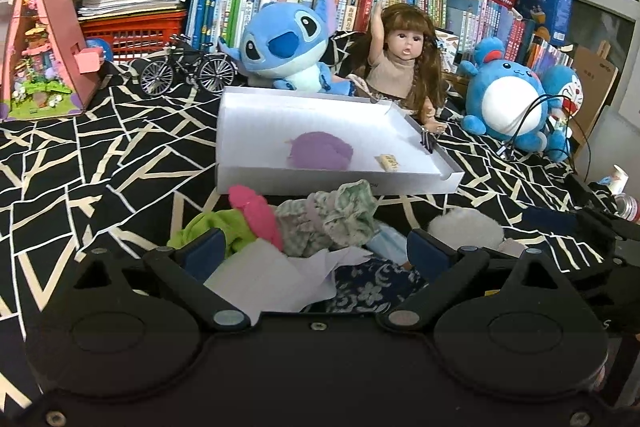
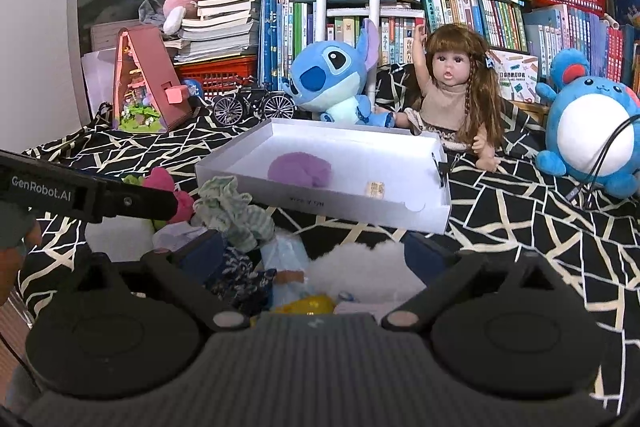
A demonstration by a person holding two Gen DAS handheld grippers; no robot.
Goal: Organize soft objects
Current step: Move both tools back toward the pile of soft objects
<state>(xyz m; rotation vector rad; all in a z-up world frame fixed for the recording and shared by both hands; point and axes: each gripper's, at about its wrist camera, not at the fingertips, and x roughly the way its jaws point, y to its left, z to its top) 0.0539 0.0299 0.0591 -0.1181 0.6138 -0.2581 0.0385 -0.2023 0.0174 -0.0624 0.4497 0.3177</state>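
Observation:
A white shallow box (image 1: 256, 183) (image 2: 248, 151) lies on the black patterned cloth and holds a purple soft ball (image 1: 320, 150) (image 2: 300, 169) and a small tan block (image 1: 389, 161) (image 2: 375, 188). In front of it is a pile of soft things: a pink cloth (image 1: 256, 211) (image 2: 182, 203), a green cloth (image 1: 208, 227), a green-white checked cloth (image 1: 344, 215) (image 2: 232, 211), a white tissue (image 1: 280, 279), a blue floral cloth (image 1: 372, 287) (image 2: 240, 275), a light blue mask (image 1: 388, 245) (image 2: 286, 255) and a white fluffy piece (image 1: 468, 227) (image 2: 360, 271). My left gripper (image 1: 316, 255) is open over the pile. My right gripper (image 2: 316, 255) is open over the mask and fluffy piece.
Behind the box sit a blue Stitch plush (image 1: 288, 47) (image 2: 332, 75), a doll (image 1: 404, 67) (image 2: 456, 91), a round blue plush (image 1: 504, 99) (image 2: 592, 139), a toy bicycle (image 1: 188, 71) (image 2: 254, 105) and a pink model house (image 1: 44, 47) (image 2: 148, 83). Books and red baskets (image 1: 136, 31) line the back.

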